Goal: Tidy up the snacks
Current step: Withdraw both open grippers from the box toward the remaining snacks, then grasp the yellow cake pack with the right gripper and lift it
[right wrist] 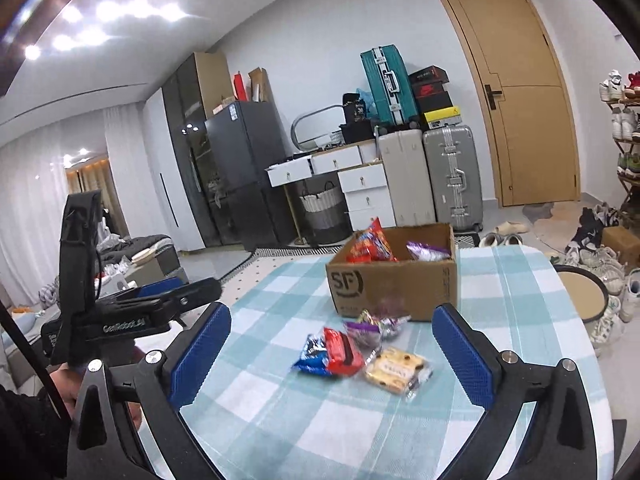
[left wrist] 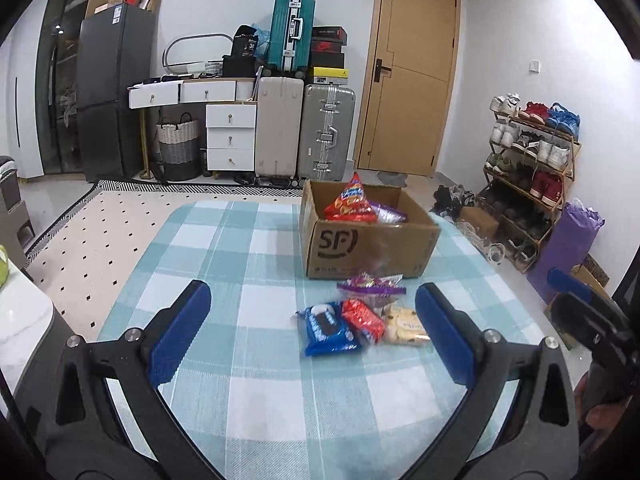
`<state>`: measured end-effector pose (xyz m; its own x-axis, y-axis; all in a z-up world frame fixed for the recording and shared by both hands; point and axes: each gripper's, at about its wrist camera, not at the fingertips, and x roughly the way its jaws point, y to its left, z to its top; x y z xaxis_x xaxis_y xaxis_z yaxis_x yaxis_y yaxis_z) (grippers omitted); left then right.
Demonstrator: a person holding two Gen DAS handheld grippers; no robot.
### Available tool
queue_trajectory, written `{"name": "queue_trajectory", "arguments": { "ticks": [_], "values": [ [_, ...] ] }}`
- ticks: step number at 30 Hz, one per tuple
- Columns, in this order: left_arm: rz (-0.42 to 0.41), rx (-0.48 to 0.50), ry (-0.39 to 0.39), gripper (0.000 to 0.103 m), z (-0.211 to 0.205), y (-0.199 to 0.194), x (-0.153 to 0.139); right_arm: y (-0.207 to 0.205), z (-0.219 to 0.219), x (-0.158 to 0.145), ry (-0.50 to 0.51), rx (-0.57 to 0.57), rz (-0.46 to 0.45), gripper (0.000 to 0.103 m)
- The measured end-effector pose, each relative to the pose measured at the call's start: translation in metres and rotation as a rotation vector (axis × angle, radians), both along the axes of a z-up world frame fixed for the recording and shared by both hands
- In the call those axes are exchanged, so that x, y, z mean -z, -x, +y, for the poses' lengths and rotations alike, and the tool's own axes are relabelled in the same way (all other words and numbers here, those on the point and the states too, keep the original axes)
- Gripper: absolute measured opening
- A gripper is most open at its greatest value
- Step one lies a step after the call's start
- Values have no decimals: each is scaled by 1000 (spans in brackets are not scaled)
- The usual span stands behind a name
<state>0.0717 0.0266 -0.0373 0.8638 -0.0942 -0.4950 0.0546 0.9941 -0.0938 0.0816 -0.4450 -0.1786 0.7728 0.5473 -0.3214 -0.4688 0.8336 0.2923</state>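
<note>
Four snack packets [left wrist: 360, 316] lie before the box [left wrist: 368, 240], mid-table; both grippers [left wrist: 312, 336] [right wrist: 332, 354] gape wide and empty, so the next grasp is pending.

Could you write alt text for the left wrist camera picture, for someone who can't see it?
A handheld left gripper hangs open above four snack packets on a checked tablecloth: blue, red, yellow and purple. Behind them a cardboard box holds more snacks.
</note>
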Motion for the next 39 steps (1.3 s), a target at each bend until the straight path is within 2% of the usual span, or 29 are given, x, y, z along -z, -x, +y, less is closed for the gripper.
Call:
{"name": "queue_trajectory", "arguments": {
  "ticks": [7,15,18,22,31,39],
  "values": [
    [52,19,15,102,3,-29,33,-5,4,21,42,-4,55,102],
    [107,33,34,102,2,-62,71,-30,8,50,70,1,140,102],
    [146,24,12,102,0,-75,91,-48,13,65,89,-6,206,102],
    [183,30,34,102,1,-88,112,-75,18,90,111,-6,312,102],
    [178,33,59,102,8,-98,134,-132,47,126,298,-9,423,102],
    [210,47,108,102,13,-108,144,-165,70,142,368,-26,489,102]
  ]
}}
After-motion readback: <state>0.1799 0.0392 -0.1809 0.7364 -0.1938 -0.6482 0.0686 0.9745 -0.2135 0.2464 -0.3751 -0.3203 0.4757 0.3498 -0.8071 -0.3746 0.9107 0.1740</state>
